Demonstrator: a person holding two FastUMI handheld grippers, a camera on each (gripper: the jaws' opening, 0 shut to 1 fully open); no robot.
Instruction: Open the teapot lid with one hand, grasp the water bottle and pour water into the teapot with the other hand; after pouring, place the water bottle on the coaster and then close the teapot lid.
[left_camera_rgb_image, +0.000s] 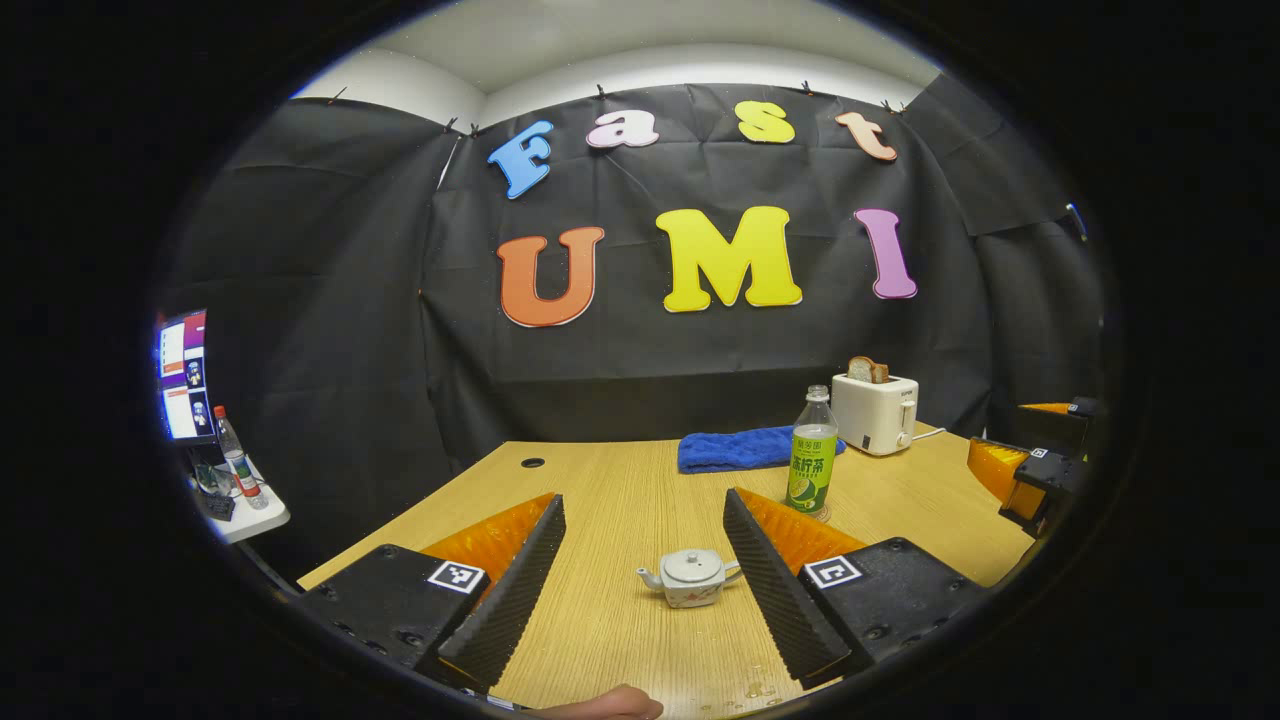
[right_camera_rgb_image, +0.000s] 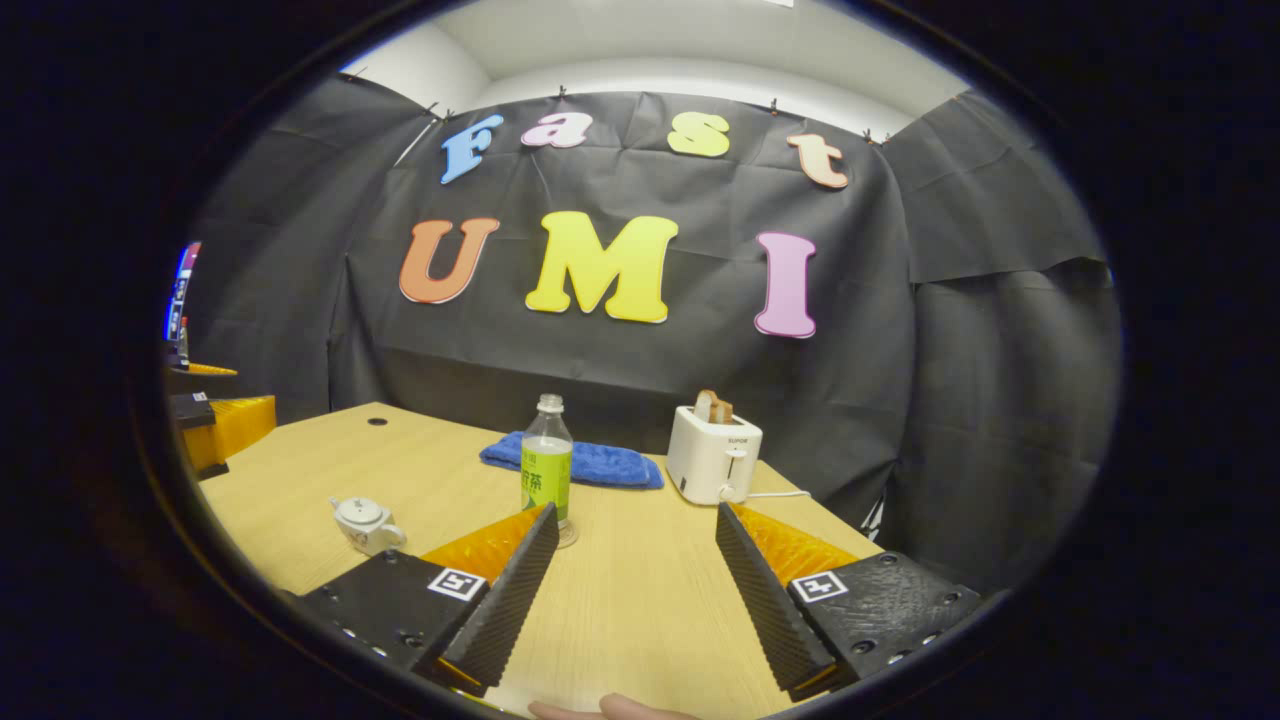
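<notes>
Bright even light, sharp, fisheye-bent edges

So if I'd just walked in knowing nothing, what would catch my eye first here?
Probably the green-labelled water bottle standing upright mid-table, its cap off. Close in front of the left claw, which is spread open, sits a small white teapot with its lid on. At the back, a white toaster with bread sticking out stands beside a blue towel.
</notes>
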